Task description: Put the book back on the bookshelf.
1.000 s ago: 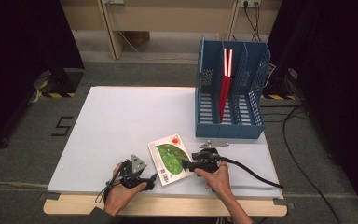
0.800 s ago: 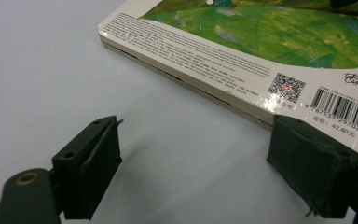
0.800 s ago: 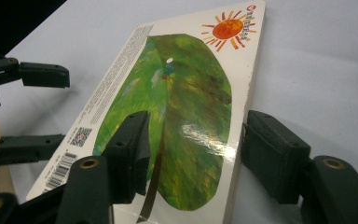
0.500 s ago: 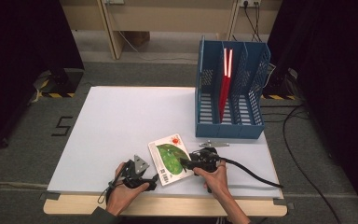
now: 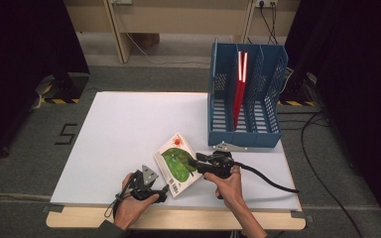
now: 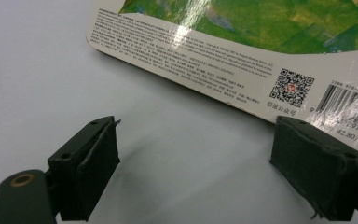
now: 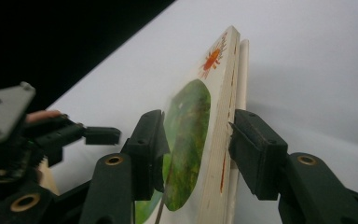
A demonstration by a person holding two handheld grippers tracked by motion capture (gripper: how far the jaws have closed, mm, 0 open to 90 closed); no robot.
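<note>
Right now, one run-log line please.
right gripper: jaws closing around book edge | left gripper: open, beside book | rack: behind

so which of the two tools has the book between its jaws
The right tool: its jaws, just closing, straddle the green-covered white picture book. The left tool stands open beside the book's edge.

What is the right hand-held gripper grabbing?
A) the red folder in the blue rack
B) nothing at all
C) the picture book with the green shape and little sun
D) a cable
C: in the right gripper view the right hand-held gripper has its two black jaws on either side of the picture book, pressing its covers; the jaws have just been closing on it.
</note>
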